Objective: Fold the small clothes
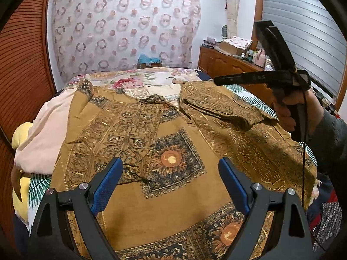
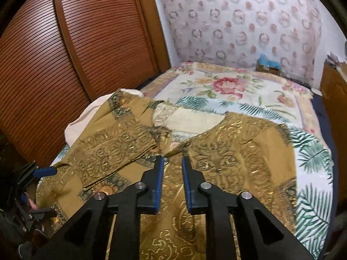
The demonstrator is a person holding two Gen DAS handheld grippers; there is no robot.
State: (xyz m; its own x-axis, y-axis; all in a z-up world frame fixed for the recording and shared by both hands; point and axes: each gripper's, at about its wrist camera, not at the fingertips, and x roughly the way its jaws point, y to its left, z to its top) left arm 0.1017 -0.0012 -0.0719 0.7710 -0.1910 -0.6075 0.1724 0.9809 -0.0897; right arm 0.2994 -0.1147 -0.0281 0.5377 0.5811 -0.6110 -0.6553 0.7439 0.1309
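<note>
A brown shirt with gold scrollwork and sunflower squares (image 1: 173,158) lies spread on the bed, collar at the far end; it also shows in the right wrist view (image 2: 227,173). My left gripper (image 1: 171,173) hovers above the shirt's middle, open wide and empty. My right gripper (image 2: 172,162) is above the shirt near its front opening, jaws narrowly apart with nothing between them. It also shows in the left wrist view (image 1: 219,80), held in a hand above the shirt's right sleeve (image 1: 227,110), which lies folded in over the body.
The bed has a floral and palm-leaf cover (image 2: 238,91). A pink cloth (image 1: 43,134) and a yellow item (image 1: 19,136) lie at the bed's left edge. A slatted wooden wardrobe (image 2: 65,54) stands left, a cluttered wooden dresser (image 1: 229,62) right.
</note>
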